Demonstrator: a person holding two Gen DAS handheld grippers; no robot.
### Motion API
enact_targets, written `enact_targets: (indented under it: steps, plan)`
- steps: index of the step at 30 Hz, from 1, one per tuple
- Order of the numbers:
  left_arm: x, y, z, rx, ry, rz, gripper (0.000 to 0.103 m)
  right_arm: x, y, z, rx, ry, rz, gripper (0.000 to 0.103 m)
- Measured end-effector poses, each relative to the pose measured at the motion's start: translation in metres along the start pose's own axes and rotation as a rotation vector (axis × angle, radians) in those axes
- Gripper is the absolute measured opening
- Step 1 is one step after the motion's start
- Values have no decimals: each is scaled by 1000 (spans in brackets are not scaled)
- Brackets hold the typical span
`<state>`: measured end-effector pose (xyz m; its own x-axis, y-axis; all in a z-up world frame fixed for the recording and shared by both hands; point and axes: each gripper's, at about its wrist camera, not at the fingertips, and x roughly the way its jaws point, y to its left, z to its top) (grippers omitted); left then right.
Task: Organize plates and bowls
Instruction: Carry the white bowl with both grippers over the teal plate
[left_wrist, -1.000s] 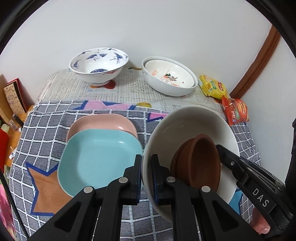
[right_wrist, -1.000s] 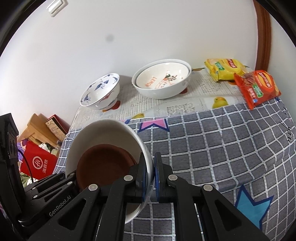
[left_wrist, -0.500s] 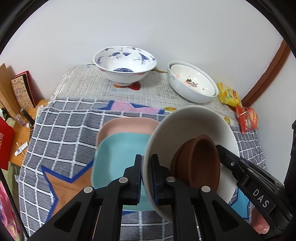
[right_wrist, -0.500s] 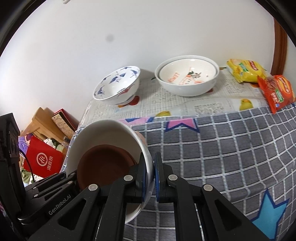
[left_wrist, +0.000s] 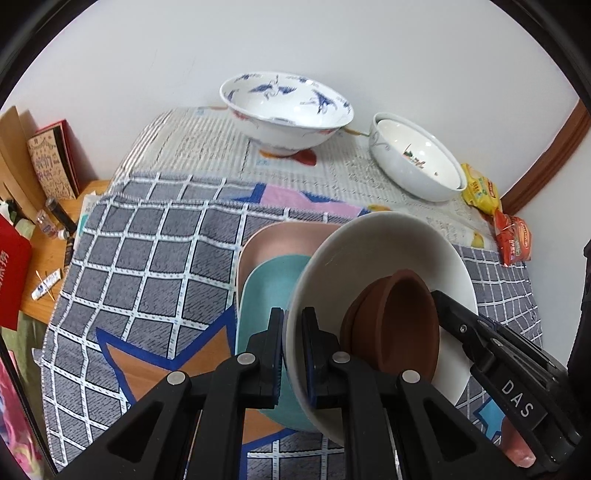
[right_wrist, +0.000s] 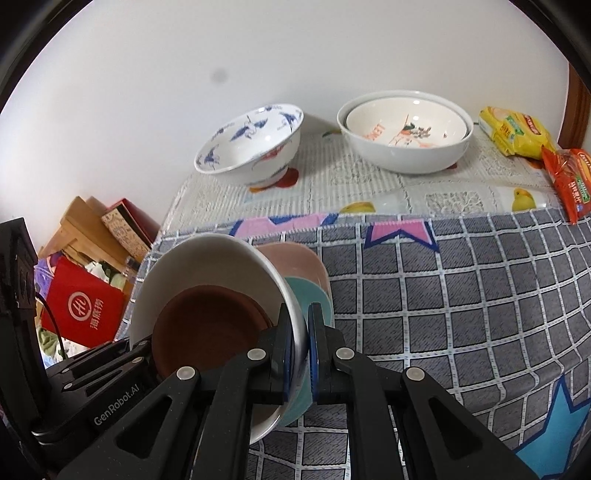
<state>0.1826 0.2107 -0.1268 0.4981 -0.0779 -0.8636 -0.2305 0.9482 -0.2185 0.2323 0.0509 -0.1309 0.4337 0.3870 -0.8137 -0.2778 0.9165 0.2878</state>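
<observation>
Both grippers are shut on the rim of one white plate (left_wrist: 373, 254), which carries a brown bowl (left_wrist: 402, 325). My left gripper (left_wrist: 293, 354) clamps its left edge and my right gripper (right_wrist: 301, 354) clamps its right edge (right_wrist: 291, 314). The plate with the brown bowl (right_wrist: 210, 328) hangs just above a teal plate (left_wrist: 269, 295) stacked on a pink plate (left_wrist: 280, 240) on the checked cloth. A blue-patterned bowl (left_wrist: 286, 110) and nested white bowls (left_wrist: 417, 158) stand at the back.
Yellow (right_wrist: 513, 133) and red (right_wrist: 570, 177) snack packets lie at the table's back right corner. A low wooden shelf with books and small items (left_wrist: 40, 177) stands left of the table. The wall is close behind the bowls.
Both grippers have carried the white plate with the brown bowl leftward, so it now overlaps the teal and pink plates. The grips have not changed.
</observation>
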Motion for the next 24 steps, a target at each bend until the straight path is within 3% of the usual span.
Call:
enact_targets:
  steps: [6,24]
  plan:
    - [17,7,0,-15,22,0,10,20,-1,-1,-5,33,-12,8]
    - [40,8,24,-27,5,18,10,49,-2,22,-18,24,-17,8]
